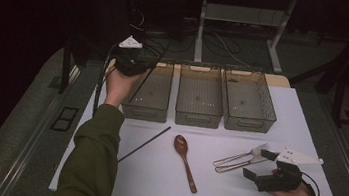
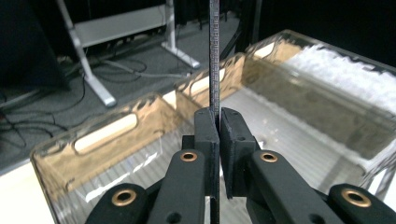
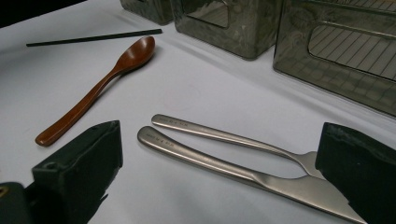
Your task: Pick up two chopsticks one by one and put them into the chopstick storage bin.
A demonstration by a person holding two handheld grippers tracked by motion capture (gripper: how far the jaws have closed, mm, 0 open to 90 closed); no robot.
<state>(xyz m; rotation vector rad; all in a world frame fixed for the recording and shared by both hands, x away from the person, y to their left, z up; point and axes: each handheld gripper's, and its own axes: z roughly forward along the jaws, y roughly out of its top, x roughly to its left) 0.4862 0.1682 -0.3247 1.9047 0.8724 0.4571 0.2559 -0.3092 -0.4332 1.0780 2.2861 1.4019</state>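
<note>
Right gripper [image 1: 258, 165] rests in the person's hand at the desk's near right corner, its jaws spread wide and gripping nothing. Between and just ahead of those jaws lie a metal fork [image 3: 233, 136] and a metal knife [image 3: 243, 170], side by side, handles toward the desk's middle; each handle bears small stamped writing, too fine to read. Just beyond them toward the centre, near the front edge, a brown wooden spoon [image 1: 185, 162] lies with its bowl pointing to the far side. Left of the spoon a black chopstick [image 1: 144, 143] lies slanted on the white desk [image 1: 231, 195], well apart from both grippers.

Farther back, three clear bins stand in a row along the desk's far edge. Left gripper [image 1: 134, 63] is held over the left bin [image 1: 153, 108], at its far left part, and its jaws are clenched on a second black chopstick [image 2: 214, 56]. In the left gripper view this stick stands upright between the two pads, rising above them and running down below them, with the bin's handled end wall behind. The middle bin [image 1: 198, 116] and right bin [image 1: 250, 121] stand beside it.
</note>
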